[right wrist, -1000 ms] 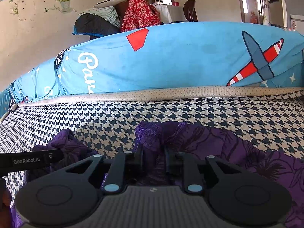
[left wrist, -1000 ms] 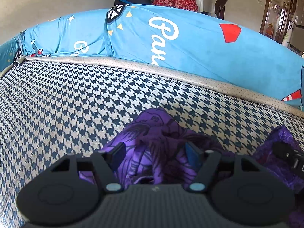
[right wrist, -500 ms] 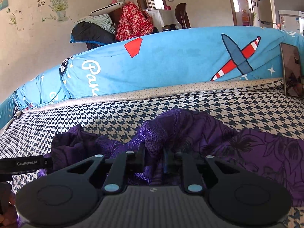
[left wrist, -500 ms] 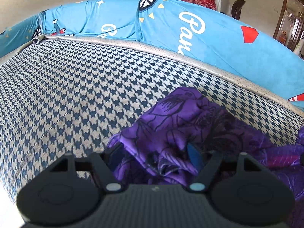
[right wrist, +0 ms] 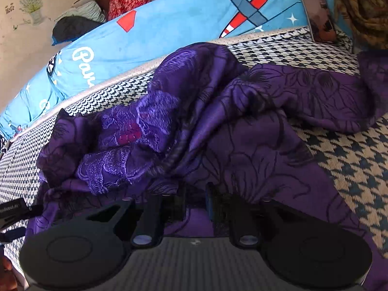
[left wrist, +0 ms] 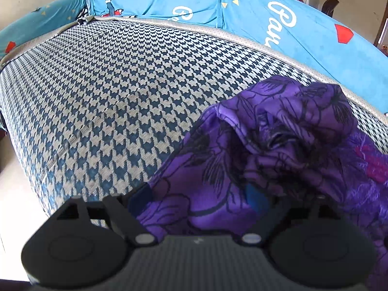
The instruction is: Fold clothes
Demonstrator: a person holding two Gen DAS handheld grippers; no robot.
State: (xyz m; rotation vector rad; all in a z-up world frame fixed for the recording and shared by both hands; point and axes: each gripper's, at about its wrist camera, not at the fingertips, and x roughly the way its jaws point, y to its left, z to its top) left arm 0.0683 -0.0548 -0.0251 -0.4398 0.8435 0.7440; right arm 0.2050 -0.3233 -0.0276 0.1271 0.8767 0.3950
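While the purple floral garment (right wrist: 242, 126) lies bunched on the houndstooth mattress (left wrist: 101, 92), my right gripper (right wrist: 195, 203) is pinched narrow on a fold of it near the front edge. My left gripper (left wrist: 198, 201) has just been opening and stands wide, cloth draped loose between its fingers (left wrist: 139, 200), not clamped. Blue printed bedding (right wrist: 169, 29) runs along behind.

Houndstooth sofa seat (left wrist: 116, 92) fills the foreground, blue cartoon-print cover (right wrist: 169, 29) draped over its back. Behind, a cream wall (right wrist: 14, 38) with a flower sticker (right wrist: 31, 7); daylight pours in.
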